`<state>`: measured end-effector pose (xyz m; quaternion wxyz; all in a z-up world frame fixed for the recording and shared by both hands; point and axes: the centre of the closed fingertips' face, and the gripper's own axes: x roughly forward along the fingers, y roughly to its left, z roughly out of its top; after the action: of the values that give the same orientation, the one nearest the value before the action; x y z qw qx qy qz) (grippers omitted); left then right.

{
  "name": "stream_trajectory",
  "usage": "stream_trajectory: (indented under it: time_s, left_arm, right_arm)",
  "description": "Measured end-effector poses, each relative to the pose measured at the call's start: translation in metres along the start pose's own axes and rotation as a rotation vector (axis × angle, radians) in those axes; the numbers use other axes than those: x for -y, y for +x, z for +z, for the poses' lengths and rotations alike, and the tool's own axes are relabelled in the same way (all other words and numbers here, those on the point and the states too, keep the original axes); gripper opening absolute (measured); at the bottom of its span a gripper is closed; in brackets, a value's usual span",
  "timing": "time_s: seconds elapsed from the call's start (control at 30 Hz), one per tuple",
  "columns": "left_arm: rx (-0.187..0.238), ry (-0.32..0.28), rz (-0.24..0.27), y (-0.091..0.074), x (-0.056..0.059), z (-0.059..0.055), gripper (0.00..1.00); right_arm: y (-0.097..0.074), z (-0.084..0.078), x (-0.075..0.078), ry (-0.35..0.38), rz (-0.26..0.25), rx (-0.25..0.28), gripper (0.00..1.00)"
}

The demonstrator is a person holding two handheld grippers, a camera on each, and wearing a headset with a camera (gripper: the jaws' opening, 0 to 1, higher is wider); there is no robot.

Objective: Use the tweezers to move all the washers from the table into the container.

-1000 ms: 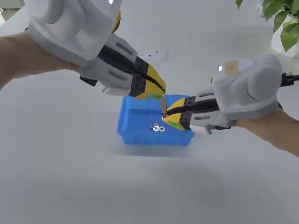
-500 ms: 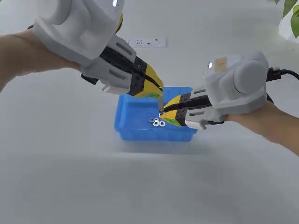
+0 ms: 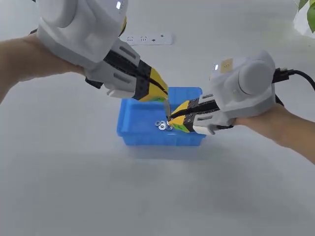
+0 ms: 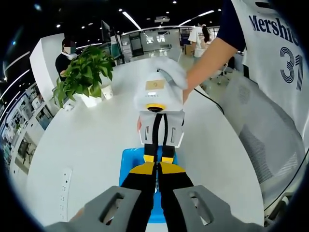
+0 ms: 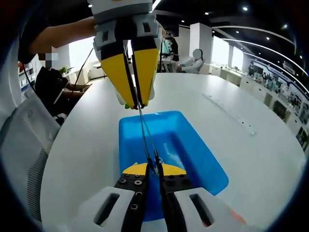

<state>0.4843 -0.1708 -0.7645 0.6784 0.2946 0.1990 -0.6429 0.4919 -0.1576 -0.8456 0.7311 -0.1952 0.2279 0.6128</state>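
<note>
A blue container (image 3: 142, 138) sits on the white table with several small washers (image 3: 162, 126) inside it. My left gripper (image 3: 161, 94) comes in from the upper left, shut on the top of thin metal tweezers (image 3: 167, 108) that hang down into the container. My right gripper (image 3: 172, 118) reaches in from the right with its jaws closed on the tweezers' lower legs, just above the washers. In the right gripper view the tweezers (image 5: 145, 130) run from the left gripper (image 5: 133, 104) down to the right gripper (image 5: 154, 169) over the container (image 5: 193, 154).
A white power strip (image 3: 147, 38) lies on the table behind the container. Plant leaves (image 3: 307, 14) show at the far right, and a black cable (image 3: 295, 76) trails from the right gripper. A potted plant (image 4: 84, 72) stands further along the table.
The view has shifted. Both grippers stay over the container with the tweezers between them; the tweezer tips sit slightly closer to the washers.
</note>
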Motion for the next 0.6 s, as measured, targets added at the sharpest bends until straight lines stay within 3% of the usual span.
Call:
stream_trajectory:
  time_s: [0.6]
  left_arm:
    - [-0.021,0.011,-0.004,0.0009,0.0016,-0.0021,0.05]
  right_arm:
    - [-0.0038,0.0025,0.0013,0.025,-0.012,0.014,0.1]
